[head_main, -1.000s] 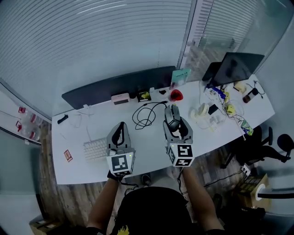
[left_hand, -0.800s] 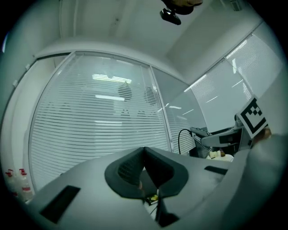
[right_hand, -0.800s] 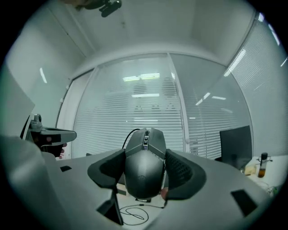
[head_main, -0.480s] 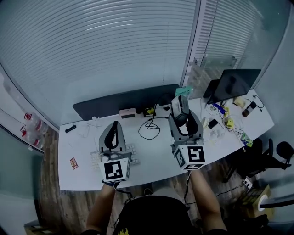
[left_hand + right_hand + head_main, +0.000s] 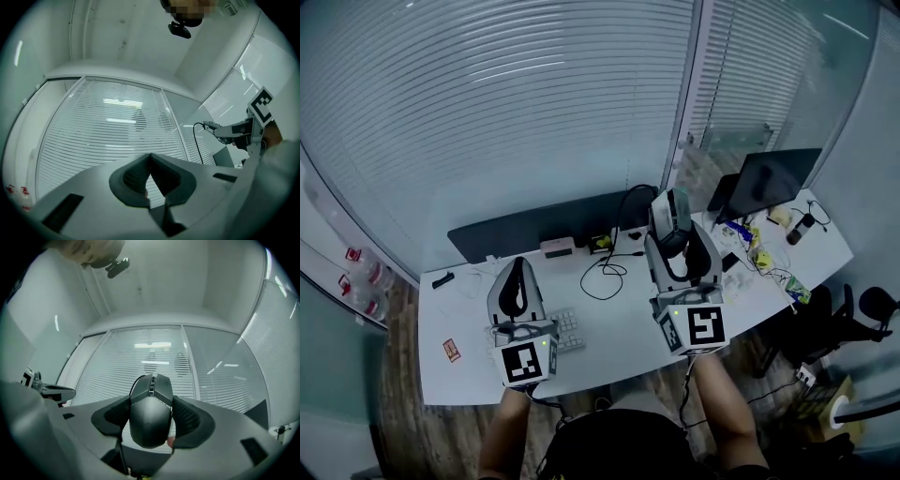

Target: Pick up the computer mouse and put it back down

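Note:
A black wired computer mouse (image 5: 150,416) is pinched between the pads of my right gripper (image 5: 151,420), which is shut on its sides and raised well above the white desk (image 5: 619,319). In the head view, the right gripper (image 5: 672,220) holds the mouse (image 5: 674,240) in the air, and the black cable (image 5: 614,267) hangs in a loop down to the desk. My left gripper (image 5: 517,270) is also lifted, to the left, and holds nothing. In the left gripper view its jaws (image 5: 151,176) are shut together.
A white keyboard (image 5: 568,329) lies under the left gripper. A long dark panel (image 5: 534,228) and a pink box (image 5: 555,247) sit along the desk's back edge. A dark monitor (image 5: 772,178) and small clutter (image 5: 759,246) fill the right end. Blinds cover the wall behind.
Both grippers have risen from desk height and tilted upward. The right one carried the mouse up with it, and the cable now trails from the desk.

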